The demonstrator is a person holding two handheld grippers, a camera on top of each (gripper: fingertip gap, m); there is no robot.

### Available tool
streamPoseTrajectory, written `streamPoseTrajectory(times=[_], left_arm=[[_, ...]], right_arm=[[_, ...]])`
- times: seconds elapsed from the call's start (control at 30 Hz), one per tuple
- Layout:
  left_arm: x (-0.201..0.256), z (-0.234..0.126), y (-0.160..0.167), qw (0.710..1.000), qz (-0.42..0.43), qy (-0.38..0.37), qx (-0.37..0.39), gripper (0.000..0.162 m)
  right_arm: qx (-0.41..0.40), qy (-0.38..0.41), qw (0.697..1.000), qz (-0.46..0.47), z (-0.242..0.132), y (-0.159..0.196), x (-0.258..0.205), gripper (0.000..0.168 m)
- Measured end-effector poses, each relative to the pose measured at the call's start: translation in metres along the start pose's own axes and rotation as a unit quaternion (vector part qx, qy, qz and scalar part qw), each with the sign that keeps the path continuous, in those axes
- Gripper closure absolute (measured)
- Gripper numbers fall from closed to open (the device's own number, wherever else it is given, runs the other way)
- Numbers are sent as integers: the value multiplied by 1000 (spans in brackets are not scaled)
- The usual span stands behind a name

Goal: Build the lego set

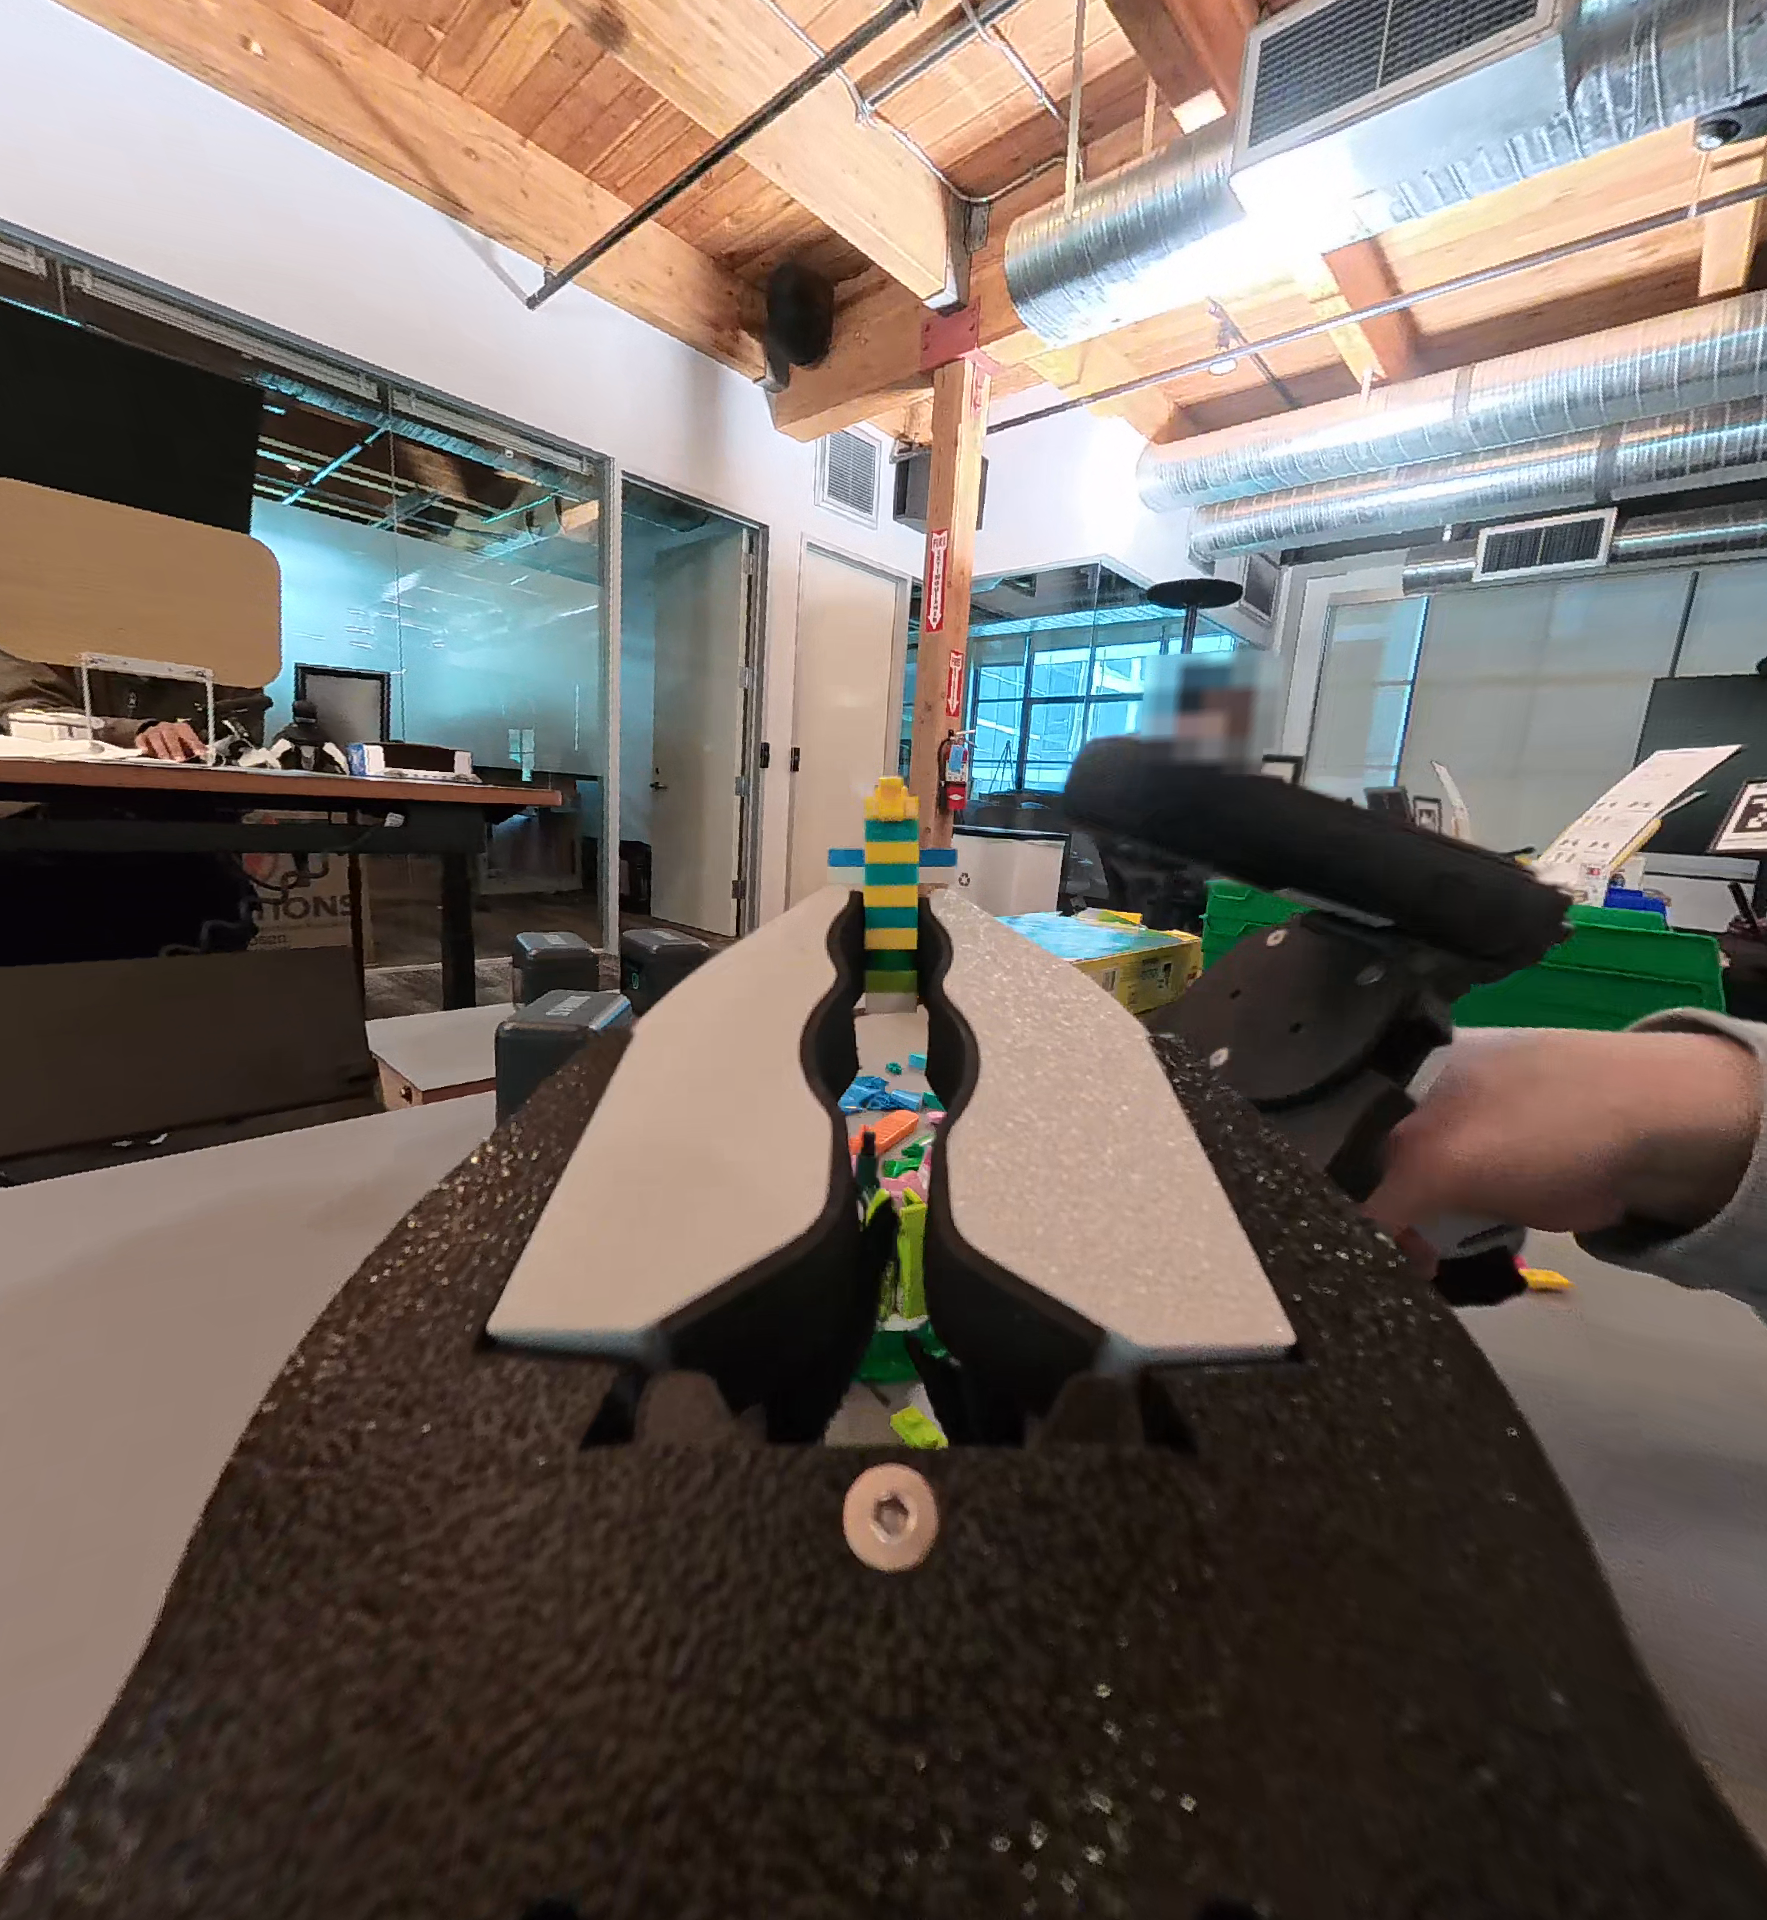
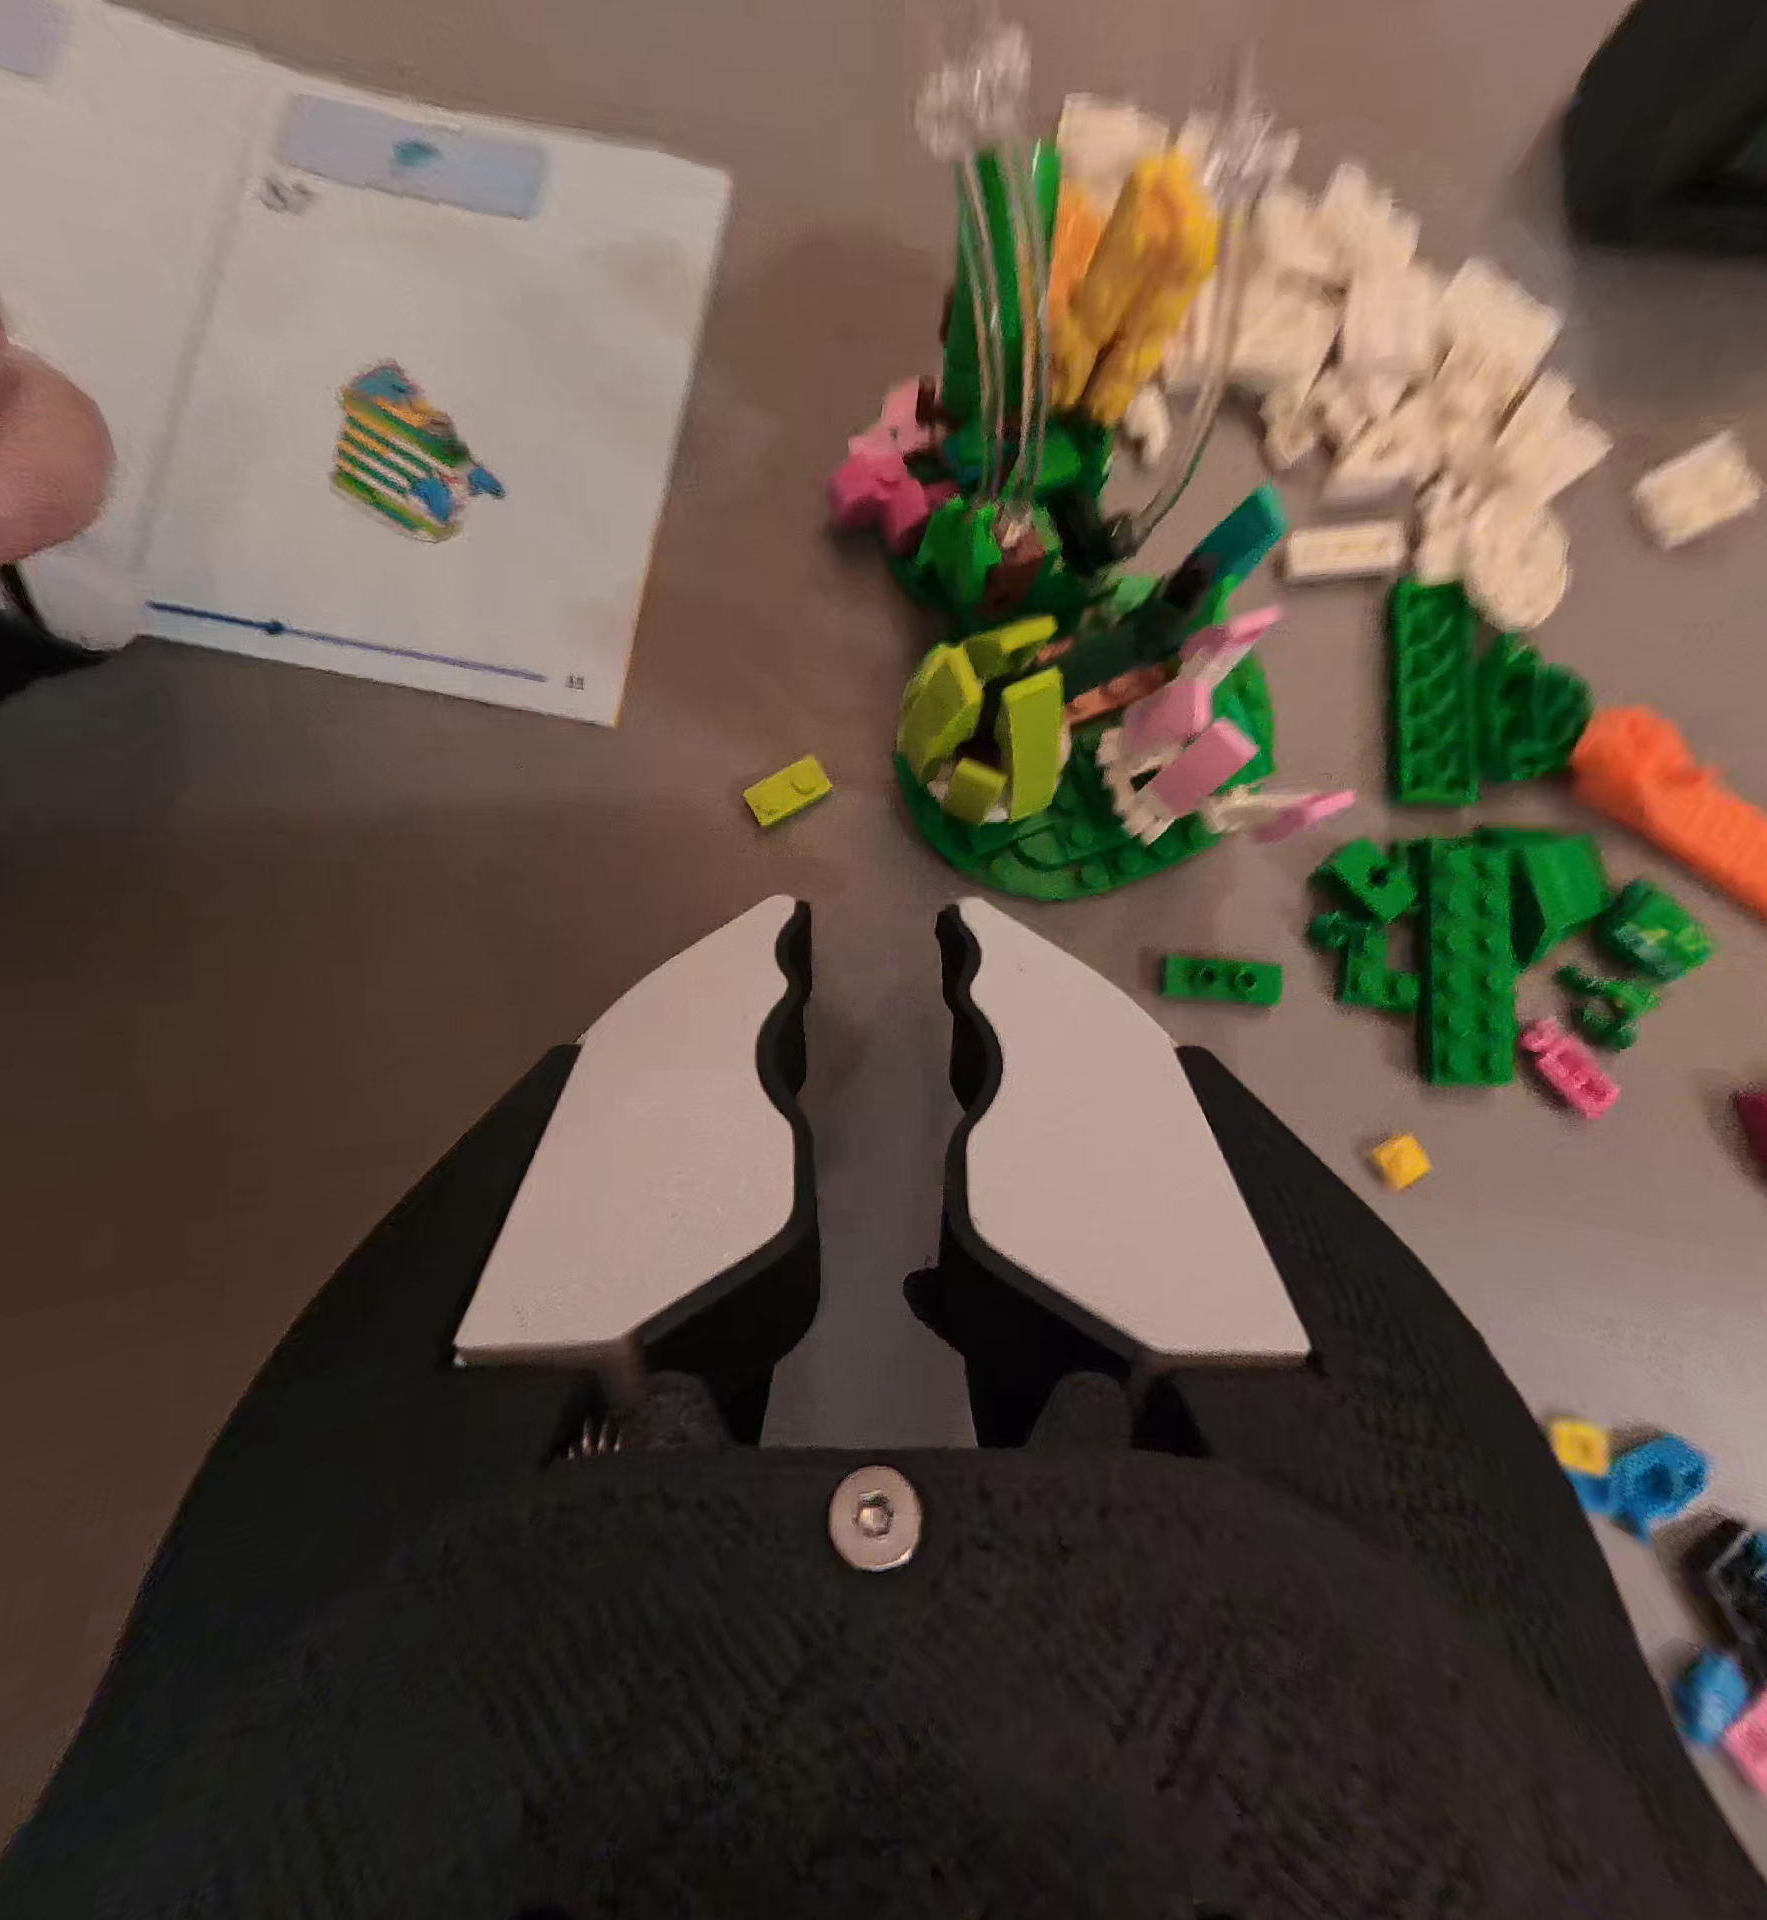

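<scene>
Left gripper [image 1: 891,961]: closed on the striped stack [image 1: 890,894], clamped near its lower end; the fingertips pinch the narrow sides, and the upper part stands clear above them.
Striped stack: a slim column of yellow, teal, blue, green and white plates with a short cross-piece near the top; held upright in the air above the table [image 1: 131,1351].
Right gripper [image 2: 874,920]: jaws parted and empty, hovering over bare table just short of the model [image 2: 1081,727].
Model: green round base carrying lime and pink petals, with tall green stems and a yellow bloom behind; it stands on the table beside the booklet [image 2: 443,416].
Lime plate [image 2: 786,790]: lies loose between booklet and model, nearest the right gripper.
Loose bricks: green plates [image 2: 1461,966] right of the model; white pieces [image 2: 1378,364] heaped behind; an orange piece [image 2: 1710,821] farther right.
Handling, stack: likely light and rigid, yet prone to split at a seam if bent; a grip across flat faces low down looks safest.
Handling, model: petals and stems seem fragile; the base rim is the better hold.
Handling, lime plate: small, smooth, apt to skid; pinch its long edges.
</scene>
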State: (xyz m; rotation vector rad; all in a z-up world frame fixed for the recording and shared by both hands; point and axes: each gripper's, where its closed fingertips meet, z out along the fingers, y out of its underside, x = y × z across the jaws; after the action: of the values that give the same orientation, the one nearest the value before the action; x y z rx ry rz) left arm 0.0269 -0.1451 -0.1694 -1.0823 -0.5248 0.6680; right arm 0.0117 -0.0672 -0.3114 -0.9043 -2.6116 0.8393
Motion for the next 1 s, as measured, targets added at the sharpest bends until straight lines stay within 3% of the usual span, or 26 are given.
streamPoseTrajectory(times=[0.13,0.3,0.57,0.67,1.0], left_arm=[[5,1,2,1000,7,9,-4,154],[8,2,2,1000,15,16,-5,154],[11,2,1,1000,13,21,-2,154],[11,2,0,1000,12,21,-2,154],[15,2,-1,1000,10,30,0,154]], right_arm=[[-5,5,998,56,7,-6,-12,144],[13,14,993,119,15,-19,-23,123],[11,69,990,120,25,-16,-13,140],[6,56,994,90,23,-13,-16,159],[-18,-110,988,-109,-11,29,-40,161]])
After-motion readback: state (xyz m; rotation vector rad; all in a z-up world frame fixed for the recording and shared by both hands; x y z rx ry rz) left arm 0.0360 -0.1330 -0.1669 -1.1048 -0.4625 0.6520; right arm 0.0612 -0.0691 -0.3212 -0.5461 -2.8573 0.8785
